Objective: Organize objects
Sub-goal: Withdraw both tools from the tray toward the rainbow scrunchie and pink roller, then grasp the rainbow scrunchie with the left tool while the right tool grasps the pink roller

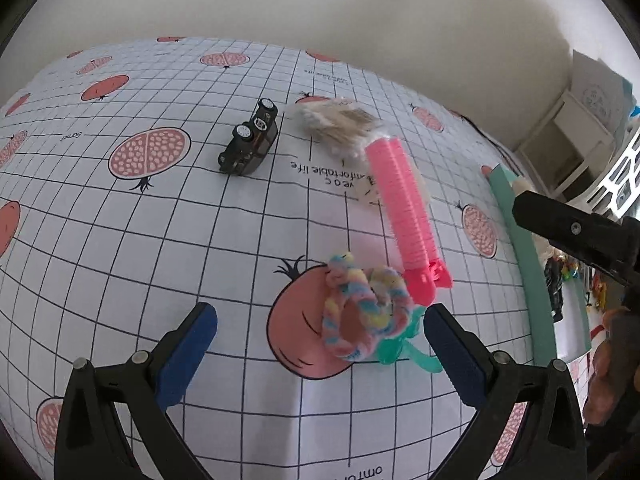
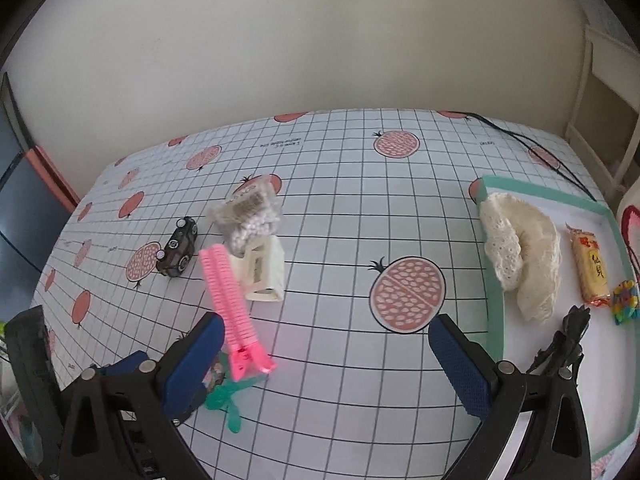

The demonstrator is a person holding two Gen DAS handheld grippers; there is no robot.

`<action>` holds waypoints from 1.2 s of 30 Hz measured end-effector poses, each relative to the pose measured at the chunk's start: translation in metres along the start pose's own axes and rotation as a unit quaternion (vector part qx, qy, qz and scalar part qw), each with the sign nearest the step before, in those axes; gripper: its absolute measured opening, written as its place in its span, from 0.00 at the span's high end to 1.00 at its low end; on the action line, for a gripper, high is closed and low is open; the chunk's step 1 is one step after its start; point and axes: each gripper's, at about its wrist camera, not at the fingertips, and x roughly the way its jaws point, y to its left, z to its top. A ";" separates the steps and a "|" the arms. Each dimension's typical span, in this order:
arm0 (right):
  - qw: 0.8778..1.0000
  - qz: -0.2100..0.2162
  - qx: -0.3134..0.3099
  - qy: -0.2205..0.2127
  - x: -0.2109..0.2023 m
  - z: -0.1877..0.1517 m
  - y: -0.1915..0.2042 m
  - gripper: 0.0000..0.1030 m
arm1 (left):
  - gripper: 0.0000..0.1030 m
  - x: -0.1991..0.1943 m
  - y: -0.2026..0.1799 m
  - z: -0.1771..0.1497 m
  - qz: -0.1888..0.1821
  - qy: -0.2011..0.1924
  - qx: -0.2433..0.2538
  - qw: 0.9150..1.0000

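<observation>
My left gripper (image 1: 320,344) is open just above a pastel fluffy hair tie (image 1: 366,312) that lies on a teal hair clip (image 1: 404,354). A pink ribbed hair roller clip (image 1: 404,216) lies beyond them; it also shows in the right wrist view (image 2: 232,300). A small dark toy car (image 1: 250,142) lies on its side farther back. A clear bag of cotton swabs (image 1: 340,124) leans on a white box (image 2: 266,272). My right gripper (image 2: 326,360) is open and empty over the tablecloth, left of the teal-rimmed tray (image 2: 494,280).
The tray holds a cream lace cloth (image 2: 520,256), a snack packet (image 2: 590,268), a small colourful toy (image 2: 624,302) and a dark object (image 2: 568,340). A black cable (image 2: 532,144) runs along the table's far right. White shelving (image 1: 572,140) stands to the right.
</observation>
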 end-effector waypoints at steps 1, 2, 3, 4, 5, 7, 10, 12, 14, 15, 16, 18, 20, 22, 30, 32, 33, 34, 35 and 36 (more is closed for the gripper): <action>1.000 -0.003 -0.002 -0.001 -0.001 0.001 0.003 0.00 | 0.00 -0.001 0.001 0.000 -0.004 -0.002 -0.002 1.000; 1.000 -0.005 -0.003 -0.001 -0.002 0.001 0.005 0.00 | 0.00 -0.002 0.001 -0.001 -0.006 -0.003 -0.003 1.000; 1.000 -0.007 -0.003 -0.001 -0.003 0.001 0.008 0.00 | 0.00 -0.003 0.002 -0.001 -0.010 -0.005 -0.006 1.000; 1.000 -0.009 -0.004 -0.001 -0.004 0.000 0.011 0.00 | 0.00 -0.004 0.003 -0.002 -0.013 -0.007 -0.008 1.000; 1.000 -0.011 -0.006 0.000 -0.005 0.000 0.014 0.00 | 0.00 -0.005 0.004 -0.003 -0.017 -0.009 -0.010 1.000; 1.000 -0.017 -0.010 -0.002 -0.007 -0.002 0.020 0.00 | 0.00 -0.007 0.005 -0.004 -0.024 -0.013 -0.014 1.000; 1.000 -0.023 -0.012 -0.003 -0.008 -0.003 0.028 0.00 | 0.00 -0.009 0.008 -0.005 -0.031 -0.019 -0.013 0.999; 1.000 -0.023 -0.008 0.000 -0.006 -0.004 0.031 0.00 | 0.00 -0.010 0.011 -0.005 -0.036 -0.020 -0.016 0.999; 1.000 -0.028 -0.010 0.003 -0.005 -0.005 0.034 0.00 | 0.00 -0.011 0.012 -0.005 -0.038 -0.020 -0.019 0.999; 0.999 -0.029 -0.012 0.004 -0.004 -0.006 0.036 0.00 | 0.01 -0.011 0.012 -0.005 -0.038 -0.021 -0.020 0.999; 0.999 -0.030 -0.012 0.004 -0.004 -0.006 0.038 0.00 | 0.01 -0.011 0.011 -0.005 -0.037 -0.022 -0.019 0.999; 0.999 -0.031 -0.016 0.004 -0.003 -0.007 0.041 0.00 | 0.01 -0.011 0.011 -0.006 -0.035 -0.024 -0.016 0.999; 0.999 -0.031 -0.016 0.006 0.000 -0.007 0.044 0.00 | 0.02 -0.009 0.010 -0.005 -0.033 -0.025 -0.015 0.999; 0.999 -0.028 -0.015 0.009 0.004 -0.007 0.046 0.00 | 0.04 -0.010 0.010 -0.005 -0.032 -0.027 -0.016 0.999; 0.999 -0.018 -0.018 0.019 0.019 -0.003 0.054 0.12 | 0.22 -0.009 0.007 -0.003 -0.025 -0.033 -0.008 0.999; 0.999 -0.018 -0.022 0.025 0.024 -0.002 0.057 0.16 | 0.29 -0.009 0.007 -0.003 -0.026 -0.034 -0.008 0.999; 0.999 -0.017 -0.024 0.026 0.026 -0.002 0.058 0.18 | 0.30 -0.009 0.007 -0.003 -0.026 -0.035 -0.008 0.999; 0.999 -0.017 -0.026 0.027 0.028 -0.002 0.059 0.20 | 0.33 -0.009 0.008 -0.003 -0.026 -0.036 -0.007 0.999; 0.999 -0.016 -0.026 0.029 0.030 -0.001 0.060 0.20 | 0.34 -0.009 0.008 -0.003 -0.025 -0.038 -0.008 0.999; 0.999 -0.015 -0.028 0.033 0.033 -0.002 0.061 0.23 | 0.35 -0.009 0.008 -0.003 -0.025 -0.038 -0.008 0.999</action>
